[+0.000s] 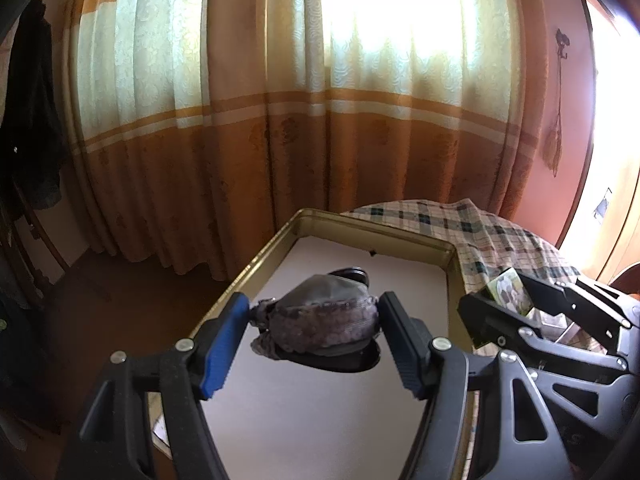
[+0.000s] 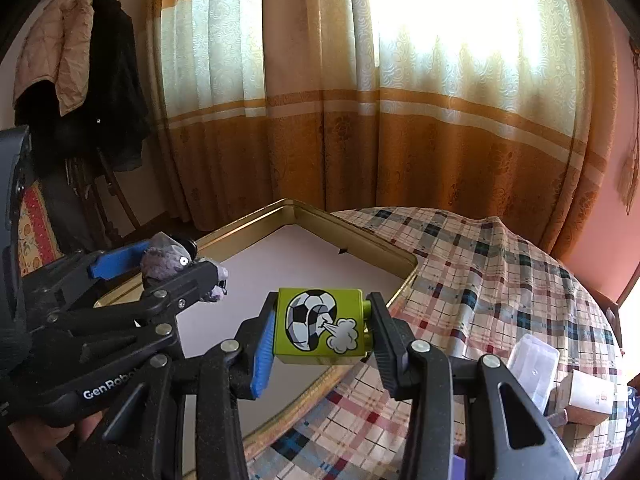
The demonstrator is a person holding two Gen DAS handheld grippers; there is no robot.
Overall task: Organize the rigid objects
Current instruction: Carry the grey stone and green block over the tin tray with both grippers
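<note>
Green block (image 2: 321, 326) printed with a football sits clamped between the jaws of the right gripper (image 2: 320, 338), held above the near right rim of the tray. Left gripper (image 1: 314, 318) has its jaws closed on a grey-purple toy (image 1: 324, 316), which hangs over the pale floor of the tray; in the right wrist view this gripper appears at the left, just beside the right one. Gold tray (image 1: 276, 240) is rectangular with a raised rim and a plain pale liner, and lies on the counter at its left part. Counter surface is covered by a plaid cloth (image 2: 480, 264) in red, blue and cream, rumpled toward the far edge. On the cloth at near right stand a clear plastic container (image 2: 534, 364) and a white box (image 2: 588, 398), touching or nearly so. Behind the counter hang floor-length curtains (image 2: 400, 120), cream above and orange below, backlit by a window. Coats (image 2: 92, 68) hang on a rack at far left. A pink wall (image 2: 612, 200) closes the right side.
</note>
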